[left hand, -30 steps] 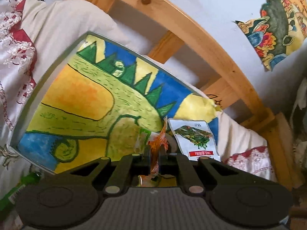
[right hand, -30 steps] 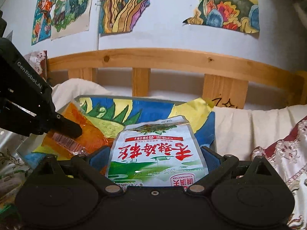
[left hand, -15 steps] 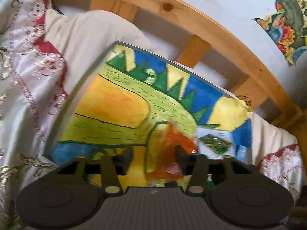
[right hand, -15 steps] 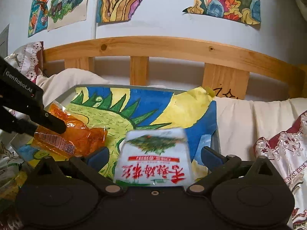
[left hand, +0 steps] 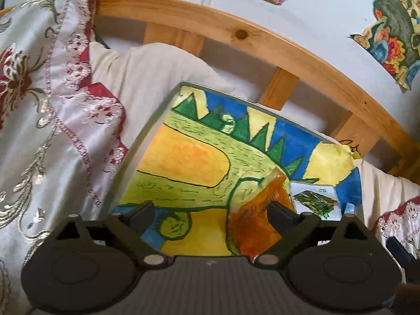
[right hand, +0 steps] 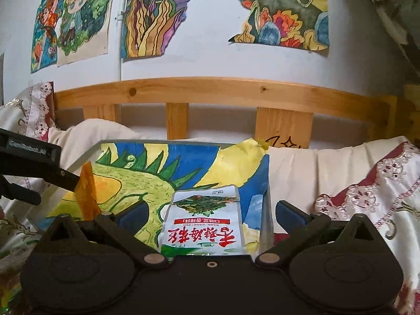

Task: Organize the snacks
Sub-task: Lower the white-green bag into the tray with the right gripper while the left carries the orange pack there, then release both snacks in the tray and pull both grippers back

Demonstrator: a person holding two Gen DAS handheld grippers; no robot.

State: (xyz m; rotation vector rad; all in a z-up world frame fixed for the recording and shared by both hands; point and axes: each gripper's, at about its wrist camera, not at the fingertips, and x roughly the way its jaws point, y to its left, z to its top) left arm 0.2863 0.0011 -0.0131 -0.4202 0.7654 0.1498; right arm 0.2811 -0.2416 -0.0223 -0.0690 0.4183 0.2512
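You are working over a bed [right hand: 328, 168] with a wooden headboard [right hand: 210, 89] and a wall of drawings behind it, and on the bedding lies a shallow tray [left hand: 155, 120] lined with a painted dinosaur picture [left hand: 194, 157], which looks like the place where the snacks are being gathered. Embroidered pillows [left hand: 39, 105] crowd the tray's left side and another [right hand: 380, 183] sits to its right. Your left gripper [left hand: 210, 214] is over the tray's near edge with its jaws opening wide; the orange snack packet [left hand: 258, 218] stands on edge against the inner face of the right finger, touching it on one side only, so it is let go rather than clamped. Your right gripper [right hand: 211, 214] is spread wide too, and the white and green snack packet [right hand: 203, 223] lies flat on the tray's right part between its fingers, with neither finger pressing it. You appear to be at the release step, with both packets set down side by side in the tray. Next, draw the left gripper back without dragging the orange packet along, since it leans on that finger and may tip or slide, then pull the right one clear and look for more snacks; none show plainly here.
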